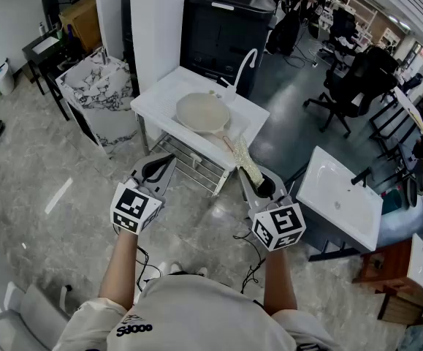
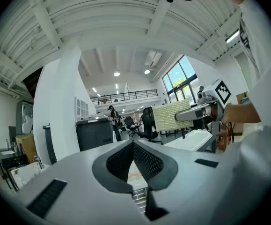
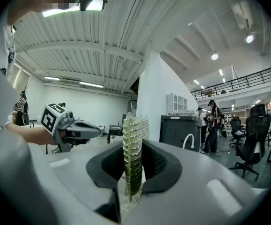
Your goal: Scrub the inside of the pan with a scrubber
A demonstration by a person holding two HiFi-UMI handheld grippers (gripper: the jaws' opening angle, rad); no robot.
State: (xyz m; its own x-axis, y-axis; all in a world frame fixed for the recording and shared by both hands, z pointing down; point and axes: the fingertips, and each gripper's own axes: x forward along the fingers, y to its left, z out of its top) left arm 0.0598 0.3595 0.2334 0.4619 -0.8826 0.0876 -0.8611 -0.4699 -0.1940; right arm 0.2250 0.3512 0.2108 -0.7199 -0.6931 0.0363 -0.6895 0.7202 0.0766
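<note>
Two hand-held grippers, held short of the sink.
Right gripper [image 3: 133, 172] clamped on green mesh scrubber [image 3: 131, 142]; left gripper [image 2: 133, 146] jaws together, nothing between. Pan [image 1: 202, 112] lies in white sink [image 1: 160, 98], apart from both.

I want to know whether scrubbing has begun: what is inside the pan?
The pan in the sink looks empty: only its pale inner surface shows. The scrubber is in the right gripper, not in the pan. Fine residue is too small to tell.

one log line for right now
left tool: shut, empty | right tool: shut on scrubber | pan: in sink, both tools short of it | scrub: not yet begun
</note>
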